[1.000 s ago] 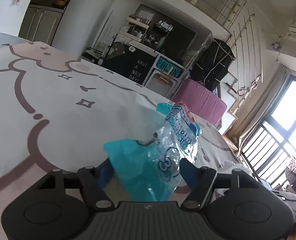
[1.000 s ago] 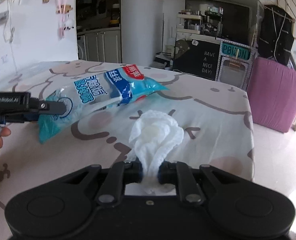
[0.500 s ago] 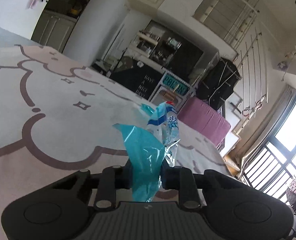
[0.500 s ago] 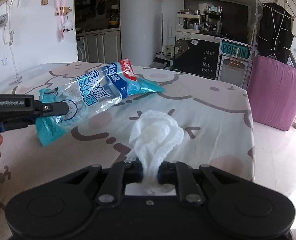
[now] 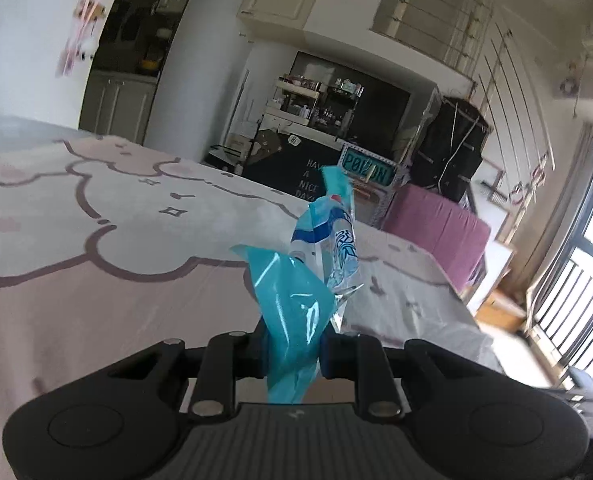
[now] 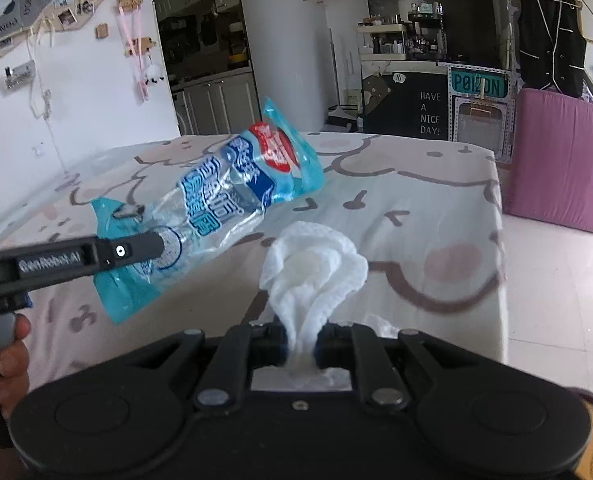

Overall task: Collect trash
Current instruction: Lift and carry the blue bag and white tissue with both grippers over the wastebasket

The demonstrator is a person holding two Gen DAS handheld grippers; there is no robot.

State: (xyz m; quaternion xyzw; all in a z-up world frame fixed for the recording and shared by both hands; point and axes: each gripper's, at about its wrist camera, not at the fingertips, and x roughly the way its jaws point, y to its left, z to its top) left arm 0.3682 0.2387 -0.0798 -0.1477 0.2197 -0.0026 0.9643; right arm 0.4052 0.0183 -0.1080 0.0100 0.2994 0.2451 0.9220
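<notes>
The left hand-held gripper is clenched on the teal end of one empty plastic wrapper. Its jaws have just been closing, and the film now sits pinched between them. In the right wrist view the wrapper hangs clear of the patterned cloth on the counter, sticking out sideways from the left hand-held gripper, with a person's fingers visible on the handle below.

The right hand-held gripper grasps one crumpled white tissue by its twisted lower end, and the wad stands up above the jaws.

So I count two pieces of trash, one in each gripper, and no other litter shows on the cloth.

Both pieces look nearly weightless. The wrapper is thin, glossy film, probably slippery and quick to flop or slide, so a folded or bunched edge is the safest hold. The tissue is soft, crushes easily and may tear if tugged, so the dense twisted part is the place to grip.
</notes>
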